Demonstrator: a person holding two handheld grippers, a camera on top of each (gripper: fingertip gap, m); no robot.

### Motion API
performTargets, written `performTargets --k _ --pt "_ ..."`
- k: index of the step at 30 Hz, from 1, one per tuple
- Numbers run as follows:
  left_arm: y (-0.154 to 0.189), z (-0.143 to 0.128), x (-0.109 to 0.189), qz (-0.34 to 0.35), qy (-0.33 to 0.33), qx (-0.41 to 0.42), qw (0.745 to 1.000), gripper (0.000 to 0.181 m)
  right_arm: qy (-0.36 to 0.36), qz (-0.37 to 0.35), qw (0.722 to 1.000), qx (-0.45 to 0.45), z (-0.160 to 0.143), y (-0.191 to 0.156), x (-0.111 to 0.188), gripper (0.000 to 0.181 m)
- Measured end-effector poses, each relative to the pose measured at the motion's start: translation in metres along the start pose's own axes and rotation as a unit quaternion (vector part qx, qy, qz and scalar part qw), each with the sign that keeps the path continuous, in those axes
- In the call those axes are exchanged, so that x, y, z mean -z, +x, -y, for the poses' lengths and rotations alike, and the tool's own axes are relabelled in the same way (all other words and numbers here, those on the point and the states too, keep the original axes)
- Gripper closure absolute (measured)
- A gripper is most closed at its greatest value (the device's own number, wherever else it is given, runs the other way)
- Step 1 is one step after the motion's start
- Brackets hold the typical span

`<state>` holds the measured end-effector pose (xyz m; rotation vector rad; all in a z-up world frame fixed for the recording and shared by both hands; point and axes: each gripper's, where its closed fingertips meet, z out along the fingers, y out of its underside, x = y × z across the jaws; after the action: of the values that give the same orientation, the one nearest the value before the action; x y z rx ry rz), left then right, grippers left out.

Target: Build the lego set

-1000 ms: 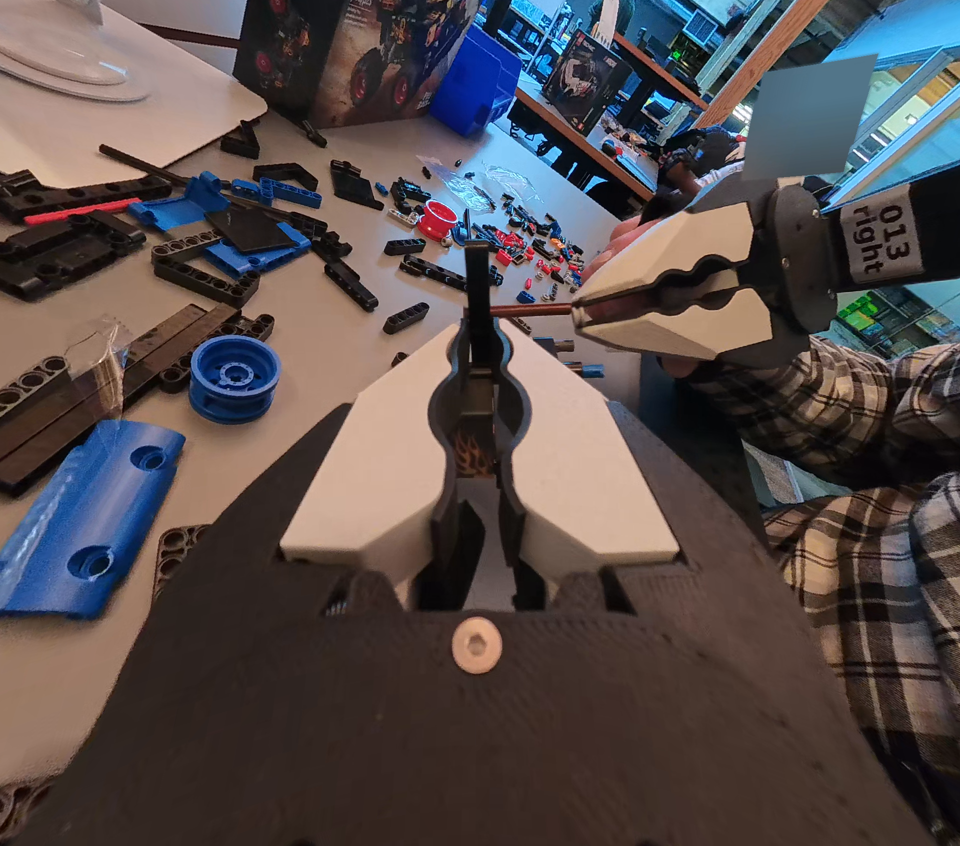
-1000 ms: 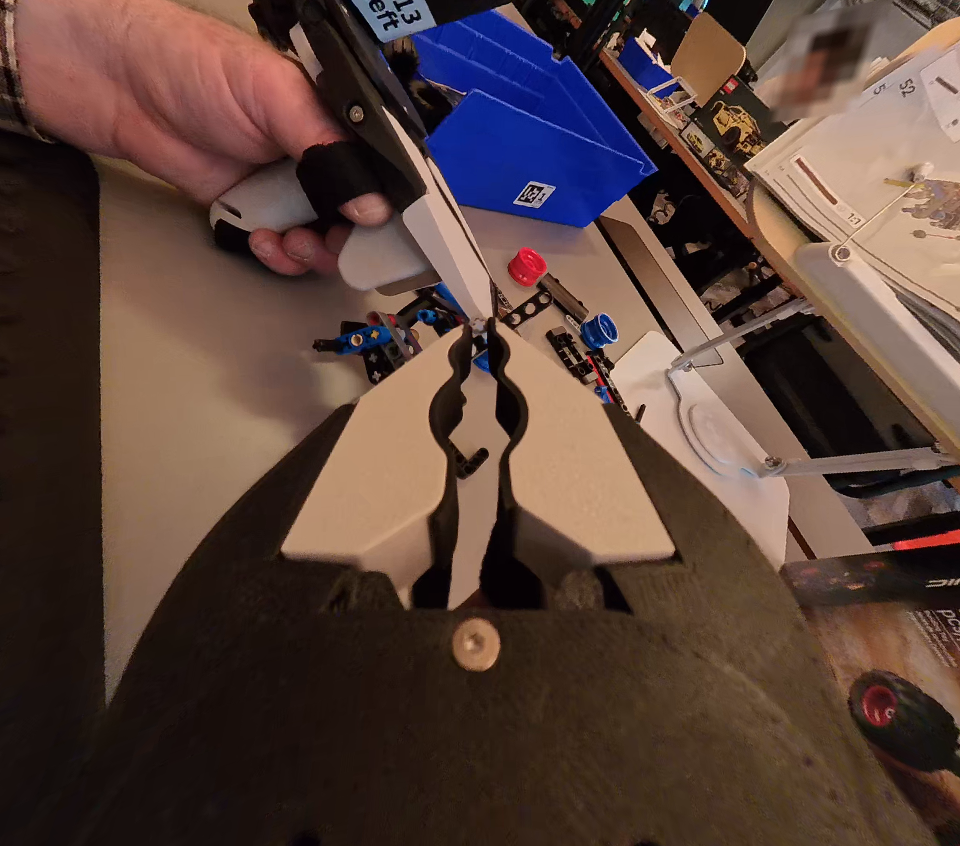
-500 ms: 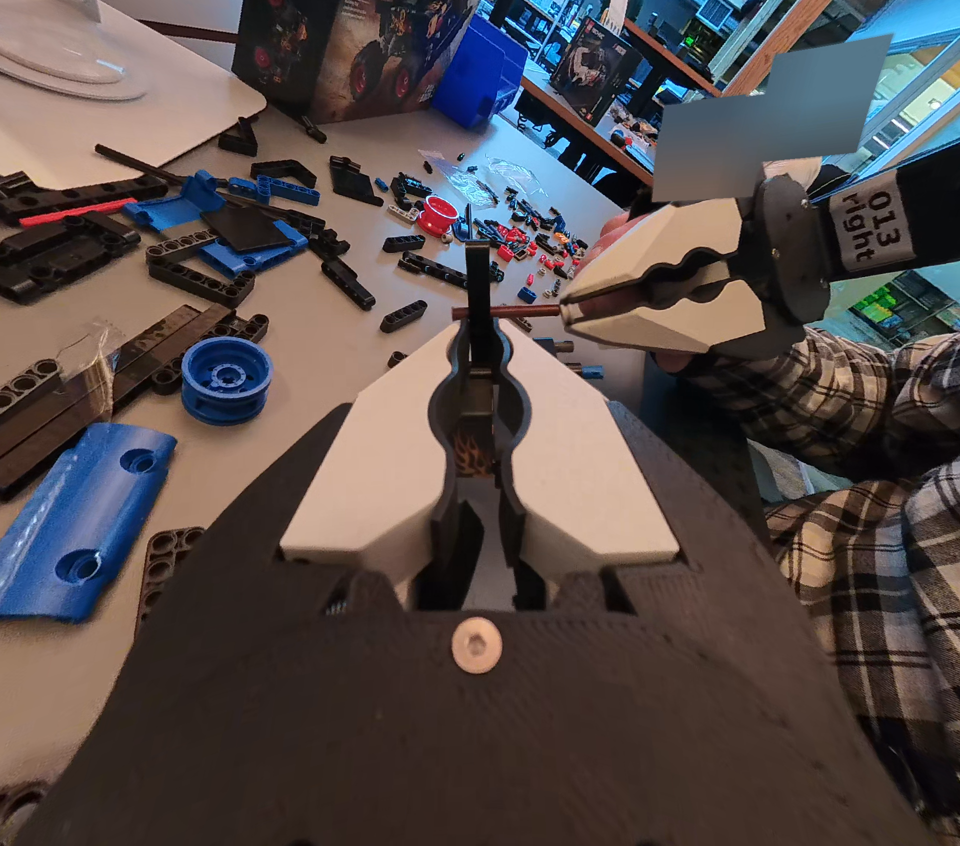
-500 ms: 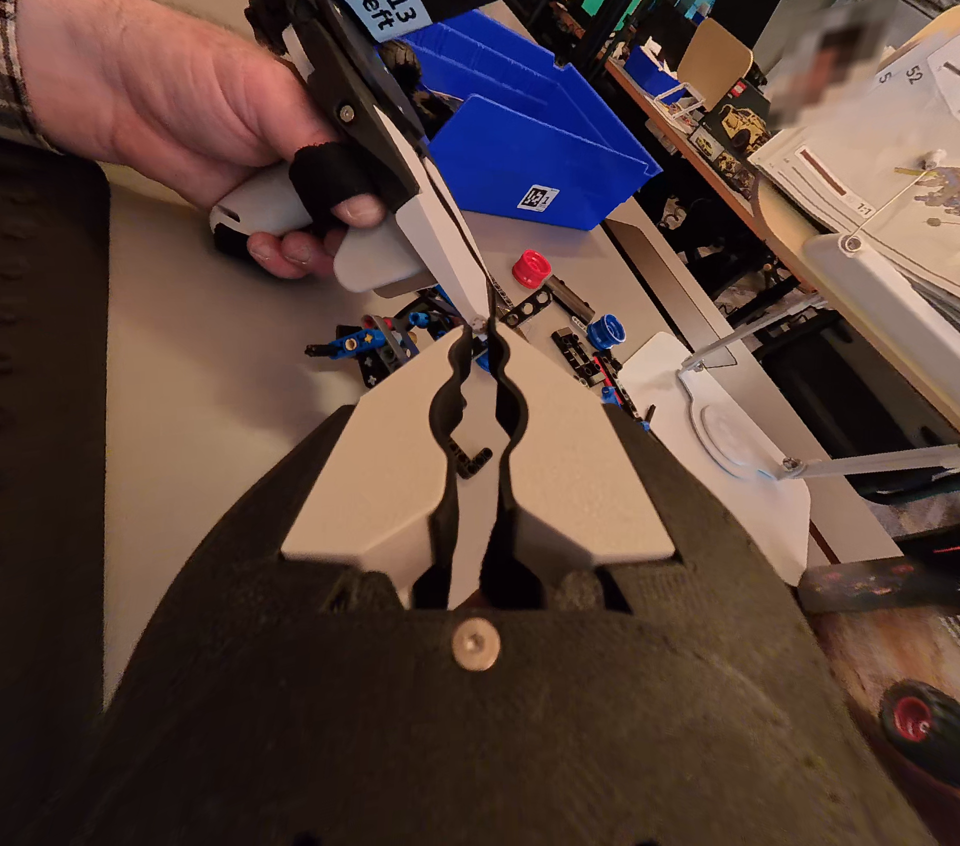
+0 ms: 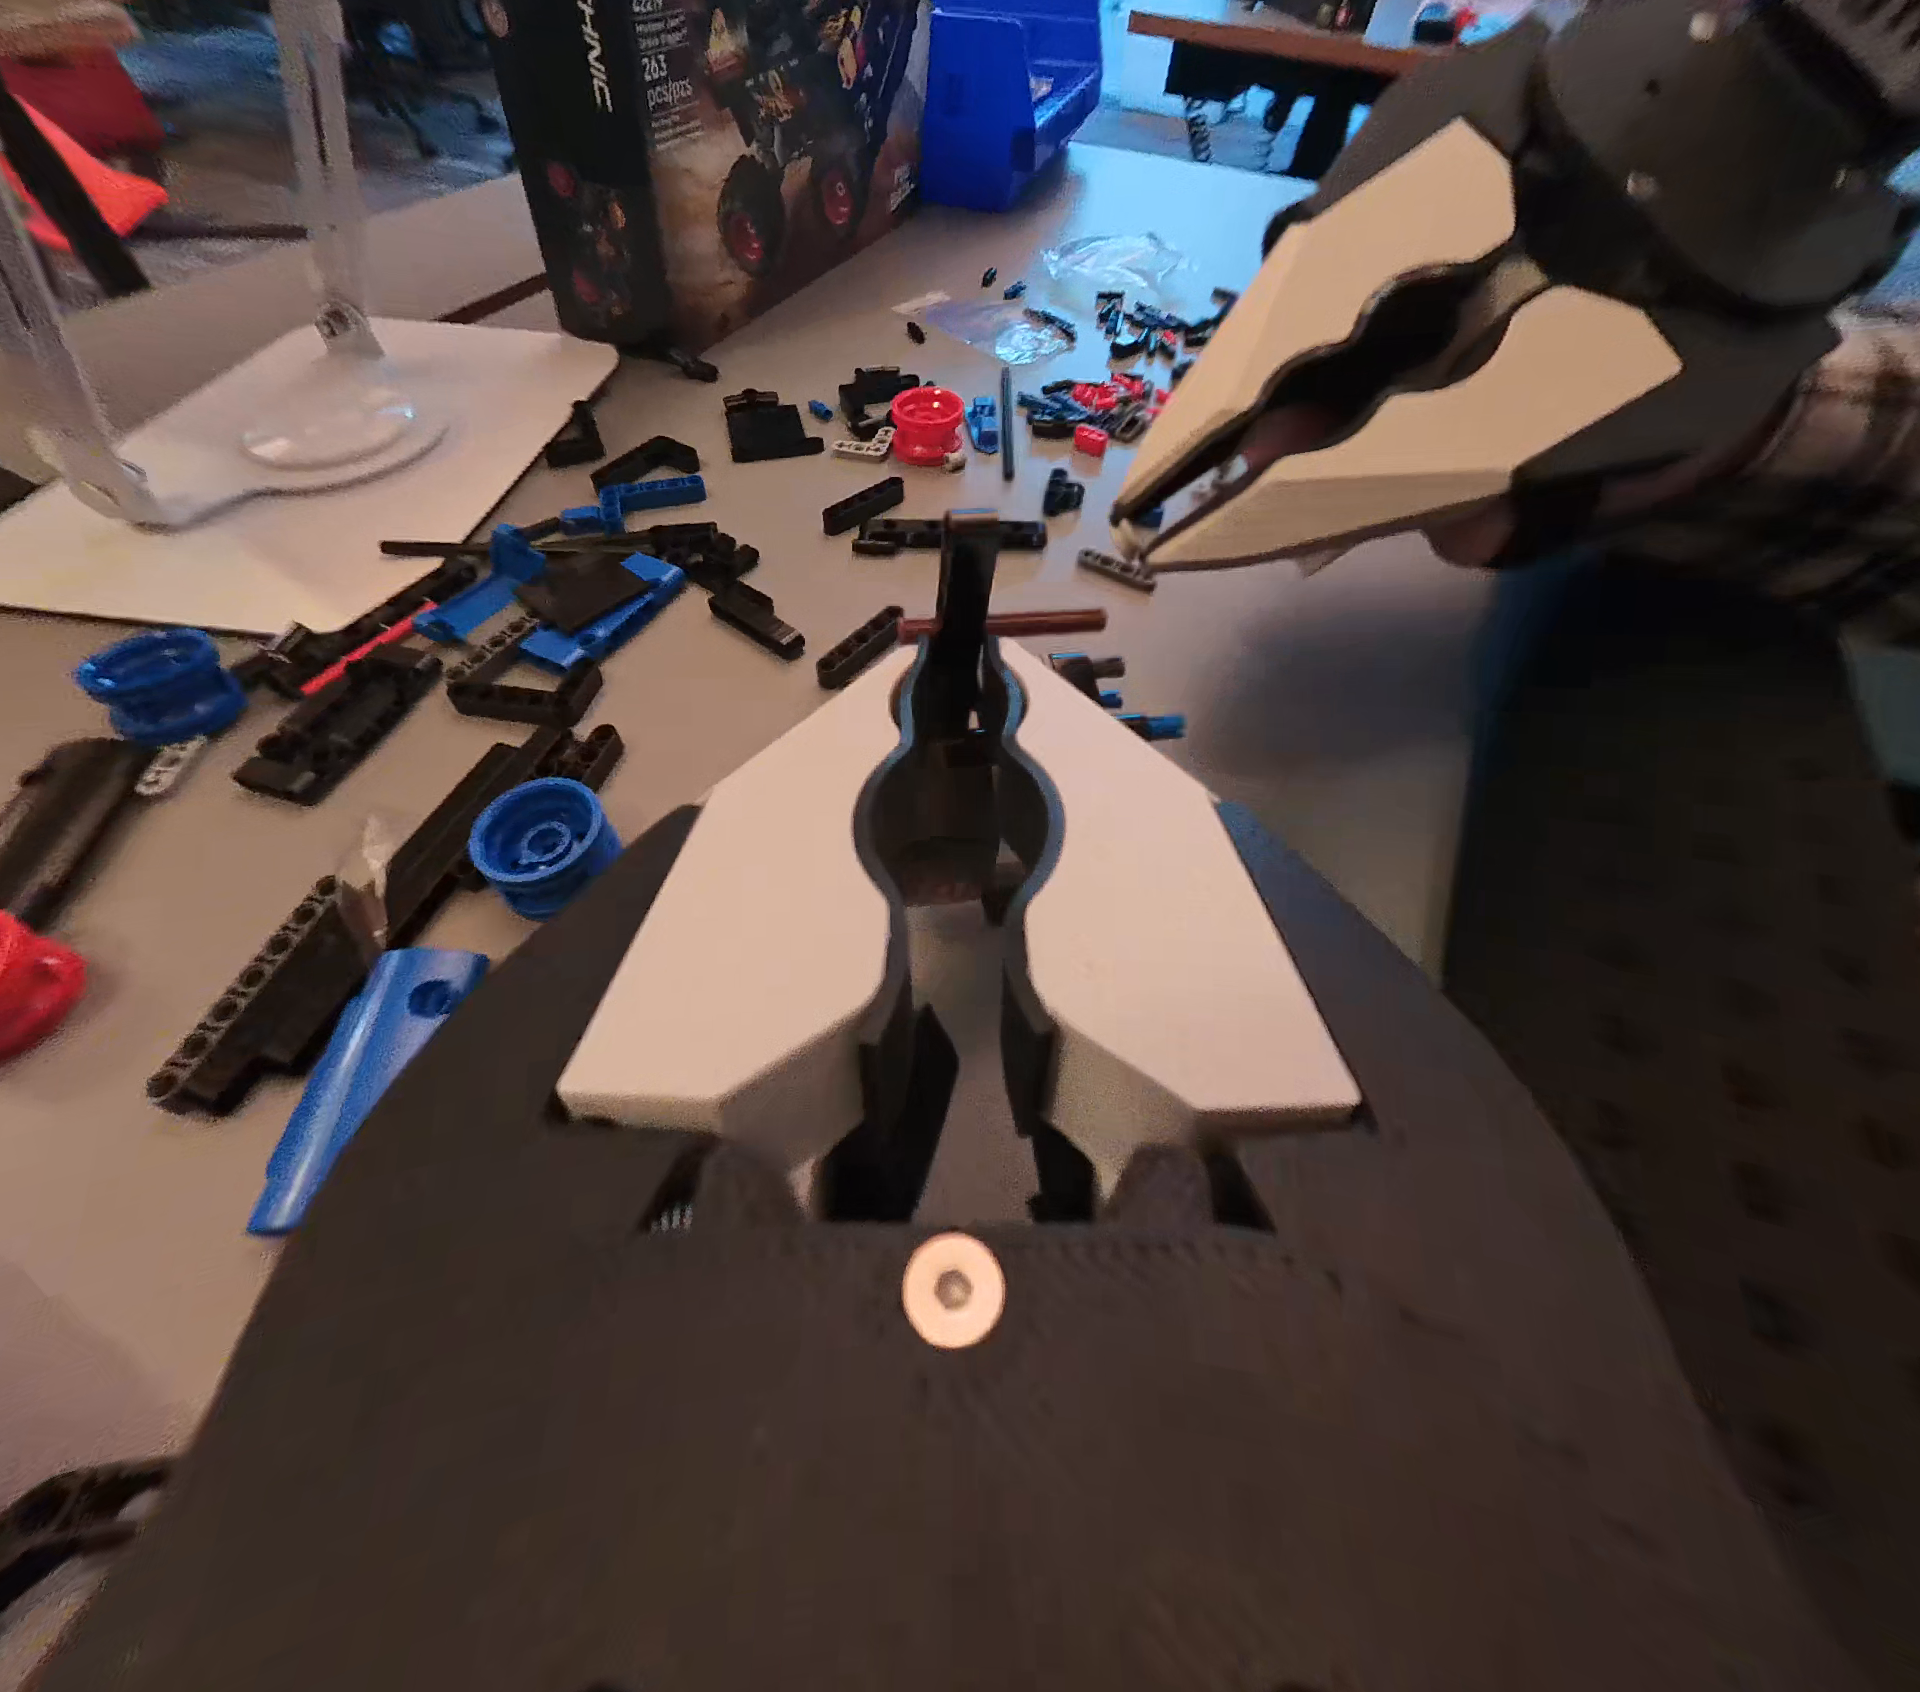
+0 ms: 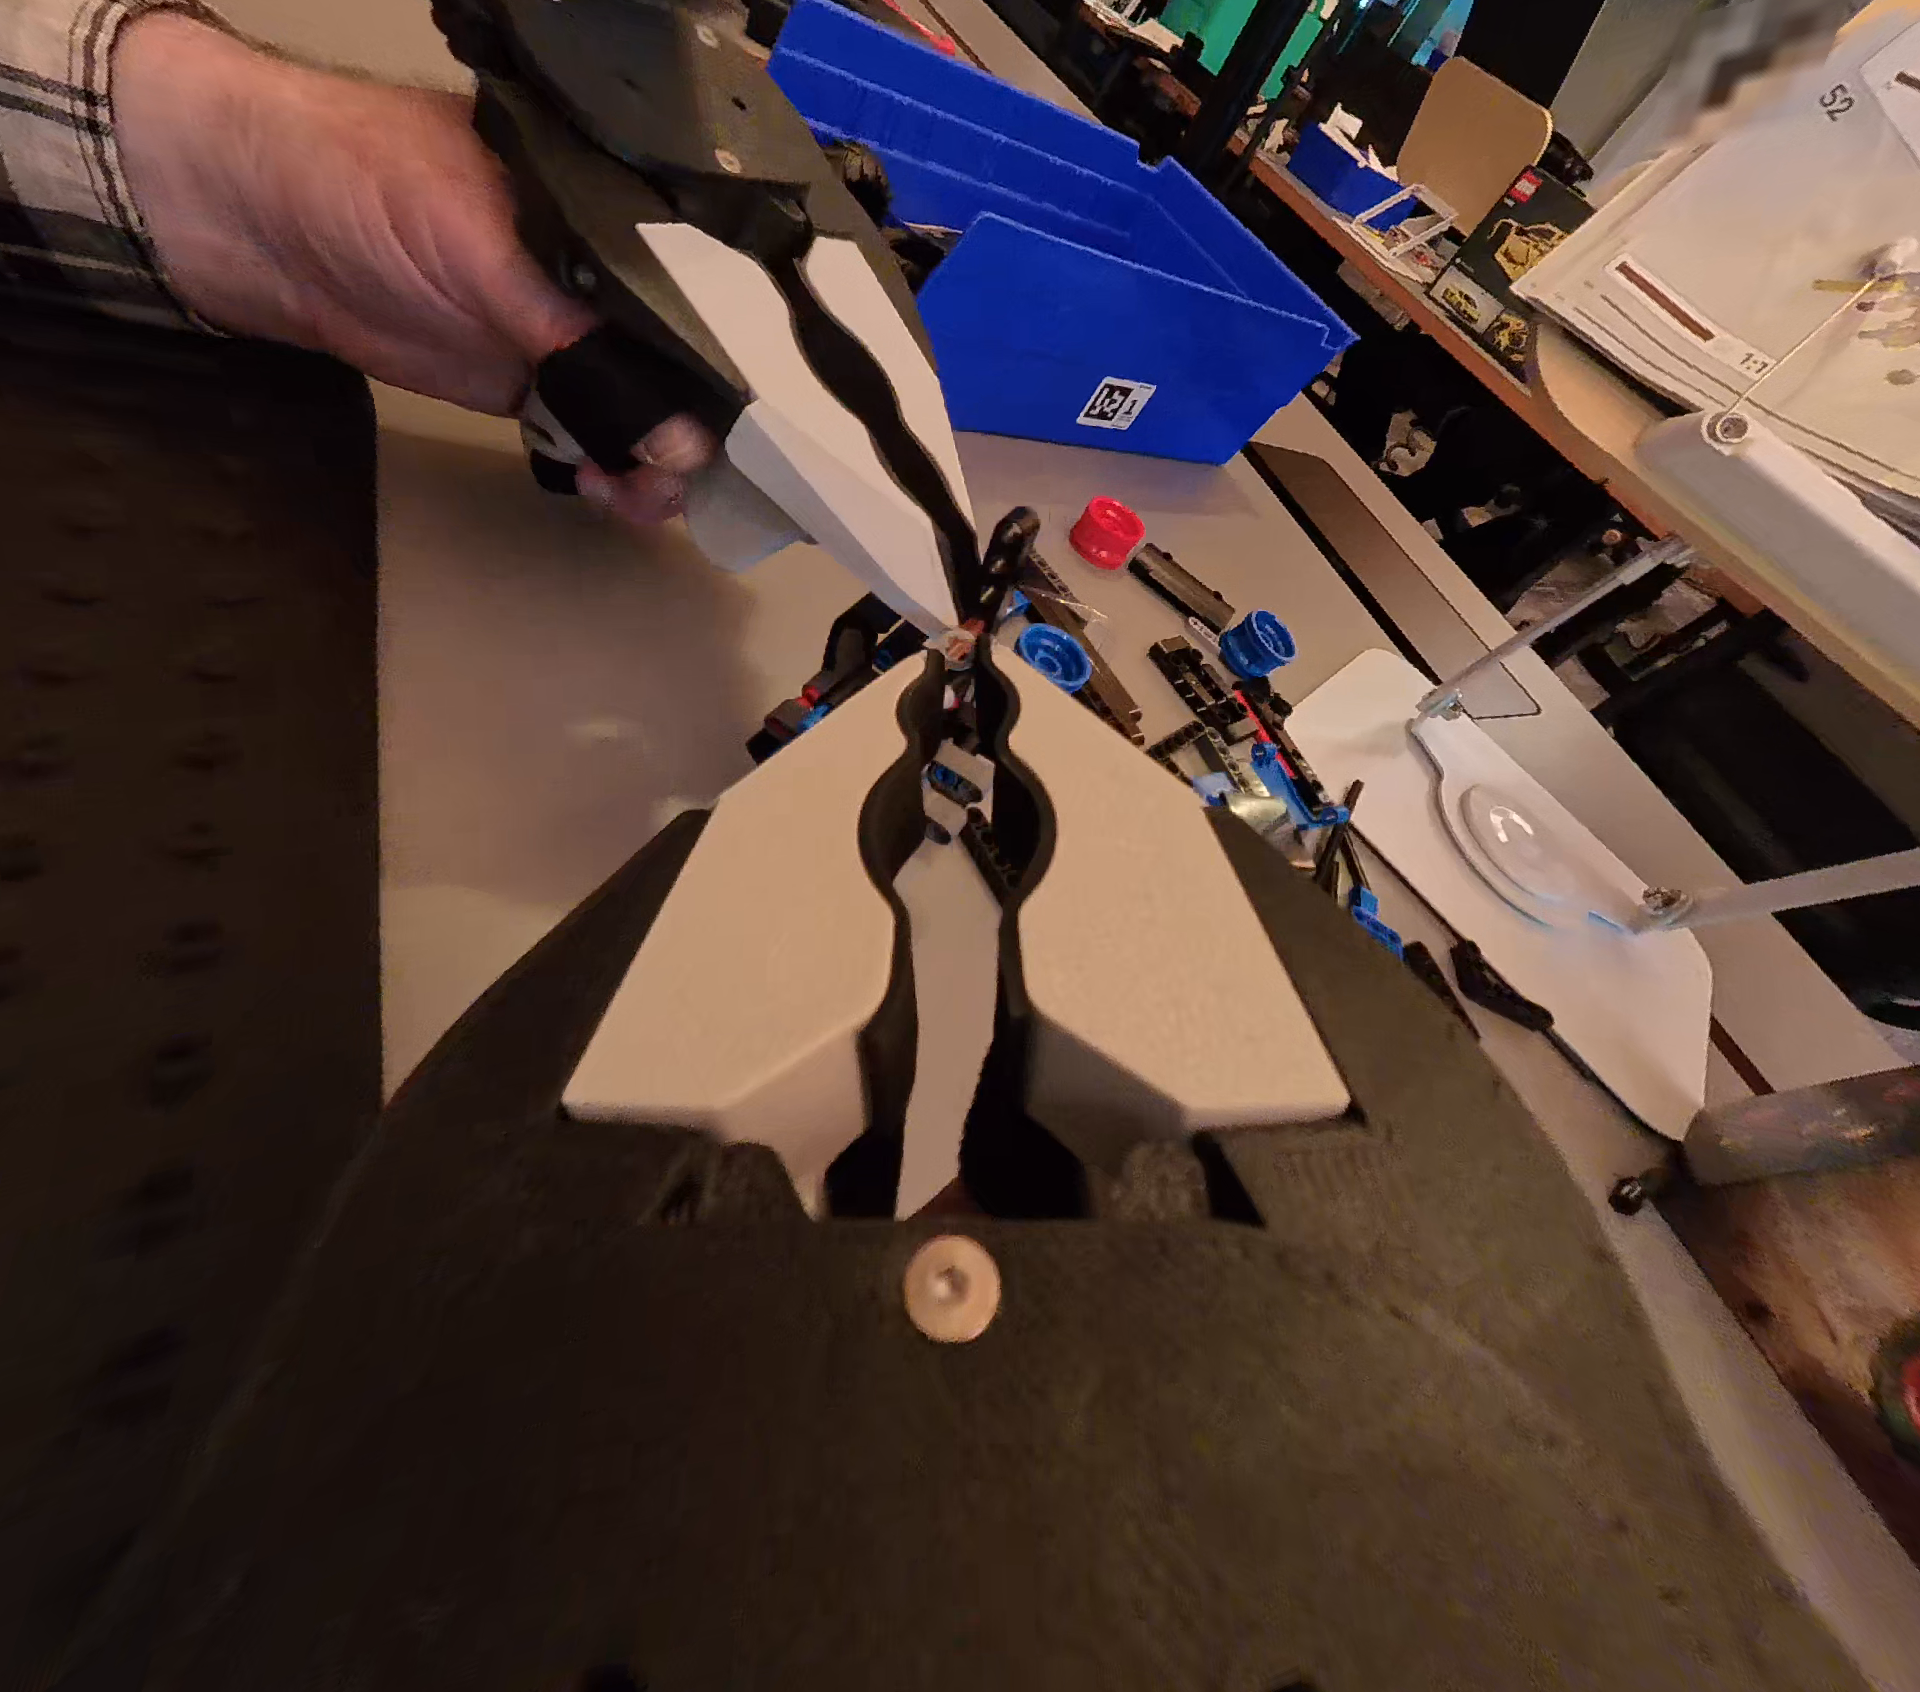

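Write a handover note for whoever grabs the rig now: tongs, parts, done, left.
Left tongs: shut on an upright black lego beam, held above the grey table.
Right tongs: close by, off the beam; tips nearly closed, load unclear.
Done: a thin brown axle sits crosswise through the beam.
Left: most pieces, such as the blue wheel hub and red wheel hub, lie loose on the table.

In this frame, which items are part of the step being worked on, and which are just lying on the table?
In use:
- left gripper, shut on the black beam
- brown axle through that beam
- right gripper, slightly open, apart from the axle

Lying about:
- red hub
- blue wheel
- set box
- blue bin
- loose black beams
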<state>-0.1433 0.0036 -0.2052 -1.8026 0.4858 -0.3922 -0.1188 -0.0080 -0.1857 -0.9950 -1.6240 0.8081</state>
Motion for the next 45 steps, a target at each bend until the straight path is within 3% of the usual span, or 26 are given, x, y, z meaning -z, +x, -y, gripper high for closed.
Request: performTargets --k 6,13,23,27,33,45 --pt "0.004 -0.002 0.005 0.050 -0.007 -0.078 0.996 0.151 -0.001 0.005 1.000 -0.005 -0.005 -0.004 0.010 0.179" --pt "0.020 -0.009 -0.002 0.027 -0.043 -0.112 0.992 0.142 -0.002 0.008 1.000 -0.018 -0.010 -0.003 0.020 0.179" --pt "0.023 -0.026 0.004 0.096 -0.096 -0.037 0.990 0.148 -0.011 0.038 0.999 -0.015 -0.019 -0.012 0.023 0.179" --pt "0.022 -0.019 0.004 0.112 -0.086 -0.024 0.990 0.153 -0.008 0.046 0.999 -0.010 -0.018 -0.016 0.023 0.179" --pt "0.020 -0.021 -0.001 0.136 -0.099 -0.022 0.986 0.175 -0.005 0.052 0.999 -0.014 -0.018 -0.017 0.025 0.179" --pt "0.017 -0.019 -0.006 0.120 -0.081 -0.015 0.989 0.174 -0.032 0.082 0.995 0.049 -0.032 -0.019 0.018 0.179"
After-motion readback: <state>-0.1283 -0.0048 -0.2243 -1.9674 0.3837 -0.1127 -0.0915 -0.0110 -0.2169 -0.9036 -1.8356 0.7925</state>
